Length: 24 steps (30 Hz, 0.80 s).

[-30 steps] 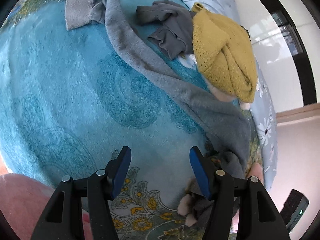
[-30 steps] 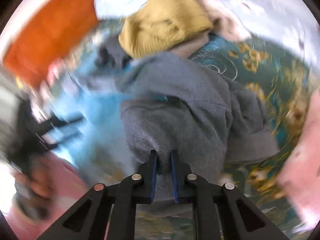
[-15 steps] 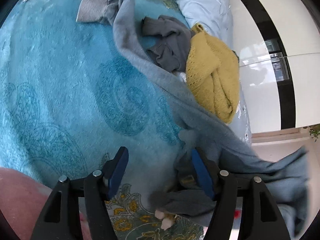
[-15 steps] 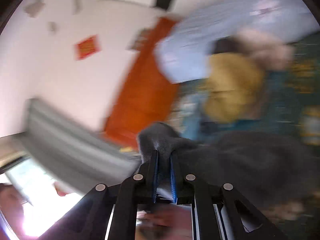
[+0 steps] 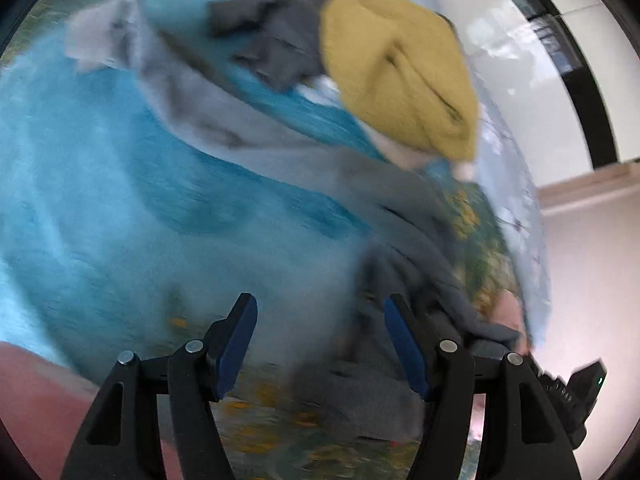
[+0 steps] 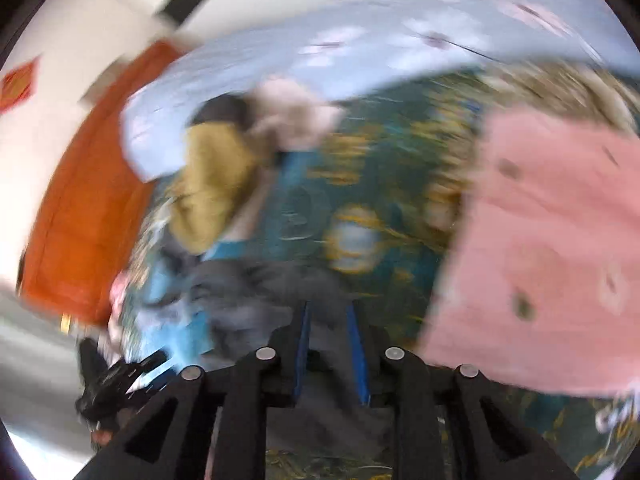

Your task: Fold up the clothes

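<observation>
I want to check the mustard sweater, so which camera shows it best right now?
The left wrist view: the mustard sweater fills the upper right, heaped, its knit folds readable. In the right wrist view the same sweater is only a smeared yellow patch at left, badly motion-blurred.

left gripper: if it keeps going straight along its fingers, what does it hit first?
Probably the teal blanket, bare ahead of the open left gripper. The grey garment lies close by its right finger, so it could graze that hem first; blur makes depth unclear.

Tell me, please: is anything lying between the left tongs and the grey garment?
Nothing visible does. The left tongs stand open over the blue blanket, and the grey garment already reaches their right finger.
</observation>
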Each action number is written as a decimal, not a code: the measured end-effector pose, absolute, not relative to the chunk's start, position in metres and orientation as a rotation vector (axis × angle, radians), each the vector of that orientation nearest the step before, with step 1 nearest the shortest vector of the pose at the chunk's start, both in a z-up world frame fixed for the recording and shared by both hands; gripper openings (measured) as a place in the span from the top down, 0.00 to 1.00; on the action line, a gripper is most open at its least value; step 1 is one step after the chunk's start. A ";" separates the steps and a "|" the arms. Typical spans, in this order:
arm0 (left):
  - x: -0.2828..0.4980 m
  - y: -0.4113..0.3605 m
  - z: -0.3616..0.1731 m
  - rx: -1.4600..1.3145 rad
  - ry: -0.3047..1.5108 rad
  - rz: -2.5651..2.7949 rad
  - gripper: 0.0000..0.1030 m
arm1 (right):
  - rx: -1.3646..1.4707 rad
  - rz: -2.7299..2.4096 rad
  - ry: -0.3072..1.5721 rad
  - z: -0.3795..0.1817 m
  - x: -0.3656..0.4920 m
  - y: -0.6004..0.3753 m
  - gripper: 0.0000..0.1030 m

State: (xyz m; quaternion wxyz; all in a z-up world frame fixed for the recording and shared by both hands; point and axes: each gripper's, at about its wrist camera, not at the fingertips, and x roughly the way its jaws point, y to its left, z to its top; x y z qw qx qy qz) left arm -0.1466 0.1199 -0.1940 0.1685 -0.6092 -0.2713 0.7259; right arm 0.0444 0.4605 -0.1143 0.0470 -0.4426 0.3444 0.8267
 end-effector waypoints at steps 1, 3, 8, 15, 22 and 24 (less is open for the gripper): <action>-0.146 0.126 -0.201 -1.756 -0.823 1.995 0.35 | -1.388 2.581 1.017 -0.107 0.035 0.450 0.72; -0.149 0.136 -0.216 -1.818 -0.900 1.905 0.35 | -1.459 2.674 0.931 -0.104 0.016 0.422 0.67; -0.161 0.138 -0.250 -1.912 -1.129 1.803 0.37 | -1.533 2.617 1.025 -0.124 0.018 0.408 0.67; -0.164 0.159 -0.249 -1.898 -1.020 1.794 0.92 | -1.502 2.504 1.044 -0.136 0.038 0.433 0.67; -0.167 0.125 -0.156 -1.573 -0.945 1.956 0.95 | -1.458 2.529 1.062 -0.126 0.034 0.435 0.65; -0.171 0.099 -0.116 -1.391 -0.962 2.018 0.95 | -1.445 2.537 1.067 -0.125 0.032 0.433 0.65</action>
